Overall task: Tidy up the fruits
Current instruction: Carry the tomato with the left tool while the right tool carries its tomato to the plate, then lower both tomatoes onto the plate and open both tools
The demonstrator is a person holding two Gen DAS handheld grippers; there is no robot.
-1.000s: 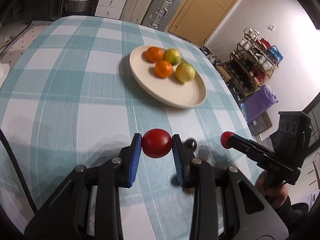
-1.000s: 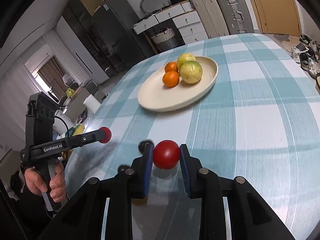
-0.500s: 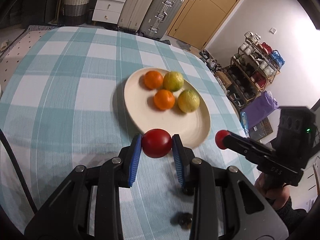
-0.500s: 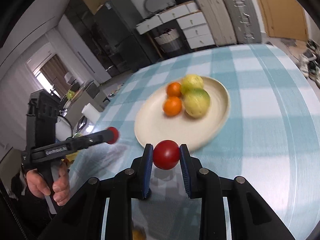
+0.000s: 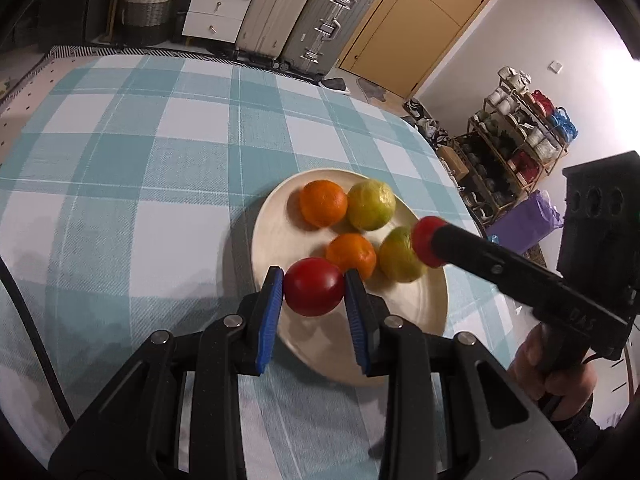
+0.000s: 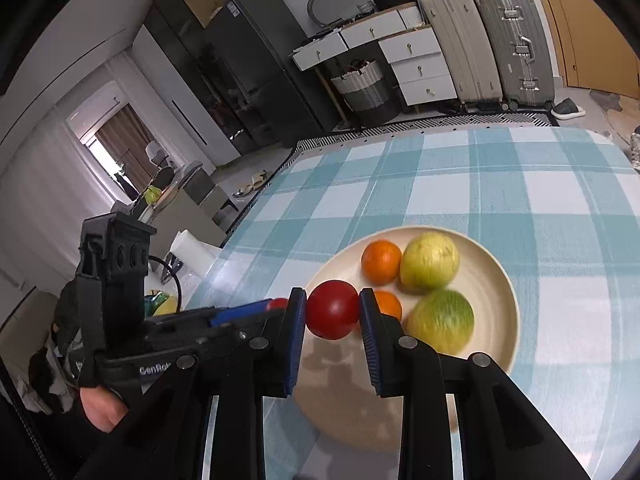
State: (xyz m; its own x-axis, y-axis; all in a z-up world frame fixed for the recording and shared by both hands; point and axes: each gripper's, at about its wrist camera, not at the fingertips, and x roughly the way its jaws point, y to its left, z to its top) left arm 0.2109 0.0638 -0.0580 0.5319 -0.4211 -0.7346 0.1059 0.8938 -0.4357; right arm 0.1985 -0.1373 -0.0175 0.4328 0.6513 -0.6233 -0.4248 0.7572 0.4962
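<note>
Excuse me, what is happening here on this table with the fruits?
A person holds two hand-held tongs, each clamped on a round red fruit. The left tongs hold one red fruit over the near rim of the round cream plate; the right tongs hold another above it. The plate already carries two oranges and two yellow-green citrus fruits. Neither red fruit has been released yet.

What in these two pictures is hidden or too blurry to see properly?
- Left wrist view: the nearer green citrus is blurred and partly covered by the right tongs' red fruit.
- Right wrist view: the nearer orange sits half behind a tong finger.
- Both views: the plate has its near rim behind the tongs.
</note>
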